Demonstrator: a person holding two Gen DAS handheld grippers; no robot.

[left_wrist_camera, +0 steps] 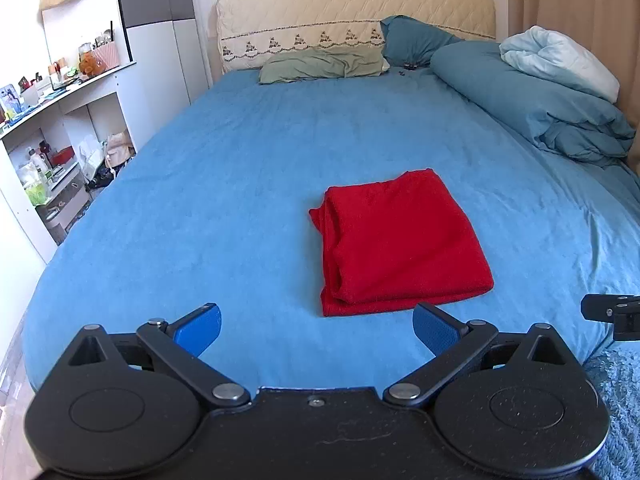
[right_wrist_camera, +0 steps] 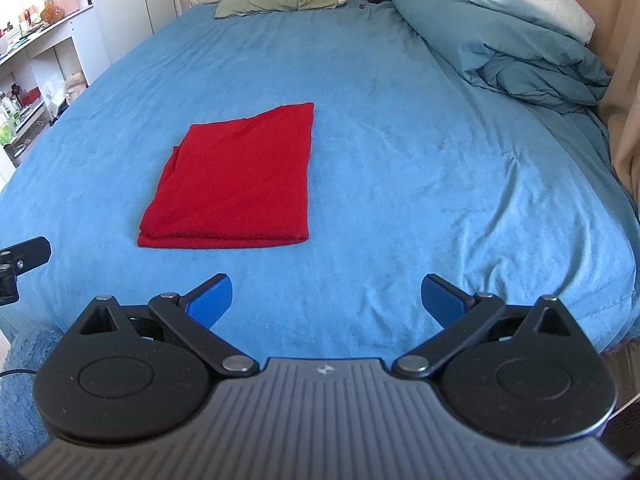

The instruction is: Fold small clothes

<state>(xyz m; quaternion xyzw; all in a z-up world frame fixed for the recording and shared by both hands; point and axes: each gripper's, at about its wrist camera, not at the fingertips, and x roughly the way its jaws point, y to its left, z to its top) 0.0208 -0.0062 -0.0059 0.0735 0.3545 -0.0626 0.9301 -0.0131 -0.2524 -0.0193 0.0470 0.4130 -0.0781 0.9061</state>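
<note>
A red garment point(left_wrist_camera: 400, 240) point(right_wrist_camera: 236, 178) lies folded into a neat, roughly rectangular stack on the blue bed sheet point(left_wrist_camera: 220, 200) point(right_wrist_camera: 420, 160), flat, its layered folded edges showing along the near and left sides, a few soft creases across the top

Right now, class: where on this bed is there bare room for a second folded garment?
Bare blue sheet lies between the red folded cloth and the bunched duvet, also between cloth and shelving-side edge. Pillows crowd the headboard end.
</note>
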